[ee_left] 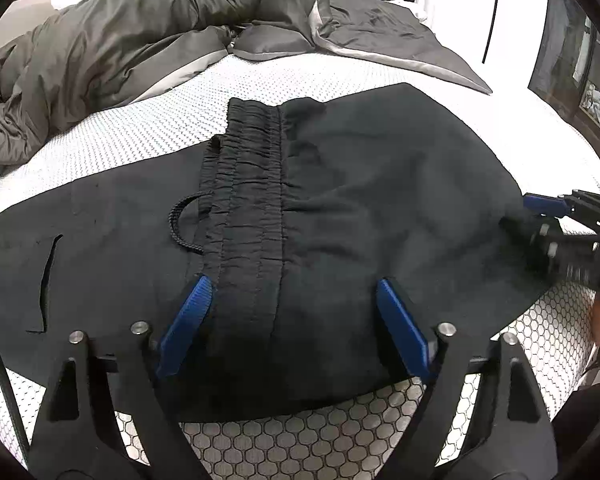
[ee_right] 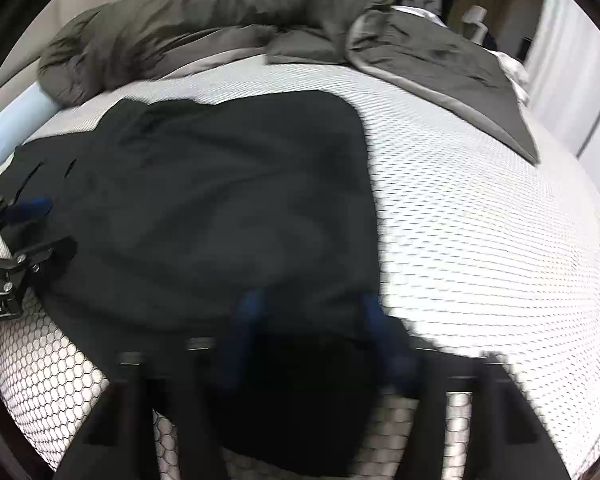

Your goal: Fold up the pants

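Already partly folded: black pants (ee_left: 340, 208) spread flat on the bare quilted mattress (ee_left: 132, 120), near its front edge, elastic waistband (ee_left: 248, 200) lying on top with the drawstring loop (ee_left: 180, 224) spilling to one side. Placed well apart from the rumpled grey duvet (ee_left: 120, 40) pushed toward the far side, probably to keep a clear working surface.

Left gripper (ee_left: 292, 316) poised over the near hem, blue pads (ee_left: 188, 320) spread wide to either side of the waistband, resting on or just above the cloth but not pinching it; likely lined up to gather the thick layered edge in one bite.

Right gripper (ee_right: 312, 336) at the other near corner, blurred in its own view, pads partway drawn together with a bulge of dark fabric between them; cannot tell whether actually clamped on the cloth.

Two matched holds along one edge, presumably so the next fold lifts evenly without skewing.
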### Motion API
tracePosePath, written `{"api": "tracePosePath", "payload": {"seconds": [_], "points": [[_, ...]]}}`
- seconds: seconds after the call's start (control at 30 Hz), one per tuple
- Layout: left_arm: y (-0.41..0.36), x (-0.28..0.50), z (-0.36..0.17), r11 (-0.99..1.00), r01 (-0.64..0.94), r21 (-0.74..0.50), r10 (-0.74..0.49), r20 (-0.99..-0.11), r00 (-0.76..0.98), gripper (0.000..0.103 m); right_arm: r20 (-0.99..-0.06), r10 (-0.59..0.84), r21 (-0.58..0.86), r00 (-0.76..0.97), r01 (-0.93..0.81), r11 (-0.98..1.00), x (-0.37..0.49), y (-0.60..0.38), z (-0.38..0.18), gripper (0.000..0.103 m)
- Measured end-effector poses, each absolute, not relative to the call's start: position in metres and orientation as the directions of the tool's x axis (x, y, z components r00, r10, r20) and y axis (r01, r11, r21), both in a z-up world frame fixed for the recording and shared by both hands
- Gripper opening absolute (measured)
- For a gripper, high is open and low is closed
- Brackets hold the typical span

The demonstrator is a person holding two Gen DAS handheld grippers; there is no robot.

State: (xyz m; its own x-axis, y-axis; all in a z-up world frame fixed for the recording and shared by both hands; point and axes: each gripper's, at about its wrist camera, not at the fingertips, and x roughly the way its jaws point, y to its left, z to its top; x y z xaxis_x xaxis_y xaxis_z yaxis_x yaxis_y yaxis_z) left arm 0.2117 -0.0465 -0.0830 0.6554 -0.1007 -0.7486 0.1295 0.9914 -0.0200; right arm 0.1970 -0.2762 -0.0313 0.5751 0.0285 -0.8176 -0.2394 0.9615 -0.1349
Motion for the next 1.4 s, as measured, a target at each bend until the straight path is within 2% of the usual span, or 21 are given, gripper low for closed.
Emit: {"api": "tracePosePath", "payload": {"seconds": [0.13,0.2,0.3,0.37,0.43,0.5,0.53,0.6,0.7,0.73,0.77,0.83,0.87,0.9,1.03,1.2,1.33,1.4], "points": [[-0.043,0.211,-0.082,0.991,0.128,-0.027,-0.105,-0.747,0.656,0.08,-0.819,0.083,-0.069,0.568,-0.241,0.968,0.198,-0.289,-0.03,0.035],[-0.043,0.211,-0.082,0.992,0.127,-0.021,-0.1,-0.746,0.659,0.08,-0.816,0.098,-0.051,0.569,-0.24,0.97,0.195,-0.29,-0.029,0.04],[-0.042,0.209,-0.081,0.992,0.127,-0.015,-0.095,-0.743,0.663,0.08,-0.808,0.089,-0.061,0.582,-0.234,0.97,0.191,-0.291,-0.024,0.061],[-0.038,0.206,-0.079,0.992,0.128,-0.013,-0.096,-0.74,0.666,0.08,-0.806,0.098,-0.059,0.584,-0.244,0.968,0.187,-0.292,-0.021,0.081],[-0.032,0.202,-0.078,0.993,0.117,-0.007,-0.084,-0.739,0.668,0.08,-0.81,0.089,-0.076,0.58,-0.255,0.964,0.183,-0.293,-0.023,0.081],[-0.022,0.198,-0.083,0.994,0.105,-0.011,-0.077,-0.755,0.651,0.078,-0.837,0.07,-0.094,0.543,-0.269,0.958,0.185,-0.293,-0.033,0.069],[-0.019,0.196,-0.085,0.995,0.101,-0.011,-0.073,-0.763,0.643,0.077,-0.842,0.084,-0.077,0.532,-0.273,0.959,0.188,-0.295,-0.034,0.055],[-0.012,0.194,-0.089,0.996,0.086,-0.003,-0.056,-0.784,0.618,0.077,-0.848,0.116,-0.027,0.517,-0.261,0.965,0.19,-0.304,-0.033,0.054],[-0.001,0.184,-0.078,0.998,0.064,-0.011,-0.048,-0.784,0.618,0.078,-0.835,0.075,-0.067,0.545,-0.237,0.969,0.187,-0.306,-0.027,0.054],[0.005,0.179,-0.071,0.998,0.061,-0.03,-0.062,-0.774,0.63,0.08,-0.828,0.086,-0.06,0.554,-0.239,0.969,0.185,-0.306,-0.024,0.063],[0.012,0.174,-0.064,0.998,0.044,-0.035,-0.056,-0.76,0.647,0.083,-0.822,0.097,-0.052,0.562,-0.243,0.969,0.183,-0.305,-0.021,0.084],[0.038,0.165,-0.053,0.999,-0.031,-0.04,-0.009,-0.742,0.671,0.091,-0.798,0.117,-0.044,0.591,-0.251,0.967,0.178,-0.303,-0.015,0.099],[0.054,0.162,-0.05,0.995,-0.065,-0.073,-0.009,-0.737,0.676,0.1,-0.782,0.126,-0.045,0.611,-0.257,0.965,0.175,-0.303,-0.011,0.099],[0.073,0.158,-0.048,0.987,-0.106,-0.12,-0.016,-0.733,0.68,0.103,-0.773,0.134,-0.045,0.62,-0.264,0.964,0.173,-0.303,-0.009,0.099],[0.153,0.137,-0.05,0.903,-0.287,-0.319,-0.039,-0.727,0.685,0.102,-0.777,0.154,-0.018,0.61,-0.266,0.964,0.173,-0.308,-0.009,0.099],[0.226,0.117,-0.073,0.772,-0.448,-0.451,-0.048,-0.744,0.667,0.102,-0.783,0.166,0.022,0.599,-0.239,0.971,0.175,-0.312,-0.011,0.099],[0.265,0.124,-0.096,0.604,-0.509,-0.613,-0.11,-0.696,0.709,0.099,-0.768,0.232,0.083,0.597,-0.267,0.96,0.175,-0.31,-0.009,0.099],[0.272,0.135,-0.092,0.614,-0.47,-0.634,-0.108,-0.657,0.746,0.089,-0.765,0.269,0.114,0.585,-0.288,0.951,0.177,-0.308,-0.012,0.099]]}}
